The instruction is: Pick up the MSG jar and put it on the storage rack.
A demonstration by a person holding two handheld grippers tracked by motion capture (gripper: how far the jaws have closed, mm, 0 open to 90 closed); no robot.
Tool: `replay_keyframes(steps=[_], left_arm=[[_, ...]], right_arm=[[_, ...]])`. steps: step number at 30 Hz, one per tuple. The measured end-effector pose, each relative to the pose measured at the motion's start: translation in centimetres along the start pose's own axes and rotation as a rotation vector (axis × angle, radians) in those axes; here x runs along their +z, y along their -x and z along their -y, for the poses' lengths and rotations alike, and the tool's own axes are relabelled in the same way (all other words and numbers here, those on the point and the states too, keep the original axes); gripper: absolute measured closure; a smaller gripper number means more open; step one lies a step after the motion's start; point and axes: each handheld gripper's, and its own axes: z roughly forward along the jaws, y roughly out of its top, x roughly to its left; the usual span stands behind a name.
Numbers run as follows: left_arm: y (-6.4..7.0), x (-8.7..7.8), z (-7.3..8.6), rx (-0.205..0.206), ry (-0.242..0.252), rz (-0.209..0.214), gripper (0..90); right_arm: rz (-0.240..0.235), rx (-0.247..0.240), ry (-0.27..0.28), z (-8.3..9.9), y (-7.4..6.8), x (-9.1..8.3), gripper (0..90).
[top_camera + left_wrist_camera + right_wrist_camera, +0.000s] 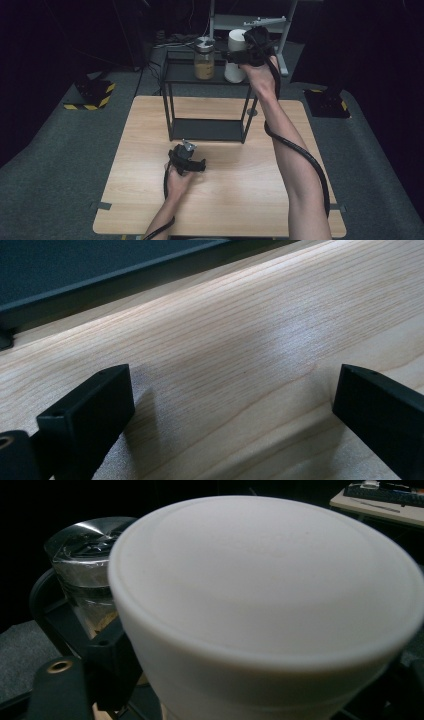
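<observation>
My right tool [239, 56] is up at the top shelf of the black rack [207, 129], which stands at the far edge of the counter [225, 200]. It's on the white container [235, 55] at the shelf's right end. In the right gripper view the container [270, 595] sits close up w/ one black jaw against its left side; the other jaw is hidden behind it, so I'd say the tool is pinching it, though I can't fully confirm the grip. Just beside the container, to its left on the same shelf, stands a glass jar [204, 57] w/ a metal lid and tan contents; the two look near but apart. My left tool [192, 162] is low over the counter's middle, just in front of the rack's bottom shelf. Its jaws are spread wide w/ bare wood [240, 355] between them, nothing held.
</observation>
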Motion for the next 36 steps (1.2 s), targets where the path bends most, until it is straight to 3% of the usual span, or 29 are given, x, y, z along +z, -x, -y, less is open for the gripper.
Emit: replay_keyframes(steps=[10,36], left_arm=[[0.0,0.0,0.0,0.003,0.0,0.002,2.9],[0.0,0.0,0.0,0.003,-0.001,0.002,2.9]], right_arm=[[-0.028,-0.025,0.02,0.9,0.2,-0.7,9.3],[-0.044,-0.125,0.063,4.6,0.1,-4.0,10.0]])
